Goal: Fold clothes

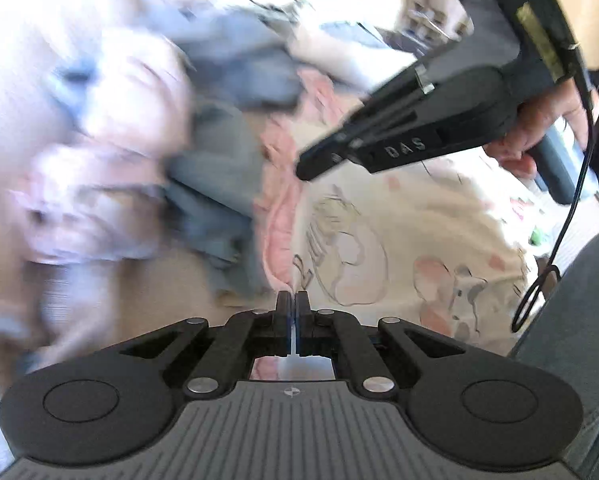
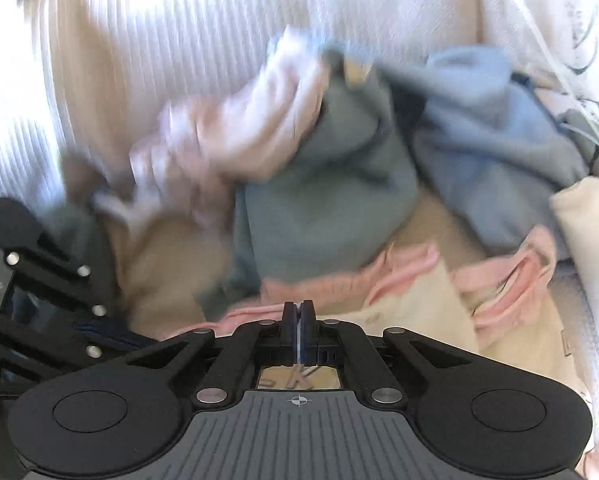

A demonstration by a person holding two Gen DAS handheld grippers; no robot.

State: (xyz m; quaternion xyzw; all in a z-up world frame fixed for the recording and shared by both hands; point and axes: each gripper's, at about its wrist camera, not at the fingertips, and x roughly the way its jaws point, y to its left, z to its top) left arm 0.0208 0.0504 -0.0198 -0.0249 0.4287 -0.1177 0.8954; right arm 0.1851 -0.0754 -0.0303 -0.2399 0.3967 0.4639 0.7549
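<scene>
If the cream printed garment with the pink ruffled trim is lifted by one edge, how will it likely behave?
The cream printed garment with pink ruffled trim lies draped and wrinkled, so it will probably hang limp rather than hold shape. It looks thin, so it is likely light. Its ruffle is bunched against the grey-blue clothes, which it might drag along.

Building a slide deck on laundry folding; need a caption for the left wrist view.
Left gripper shut on the cream printed garment's pink-trimmed edge, right gripper reaching in above.
</scene>
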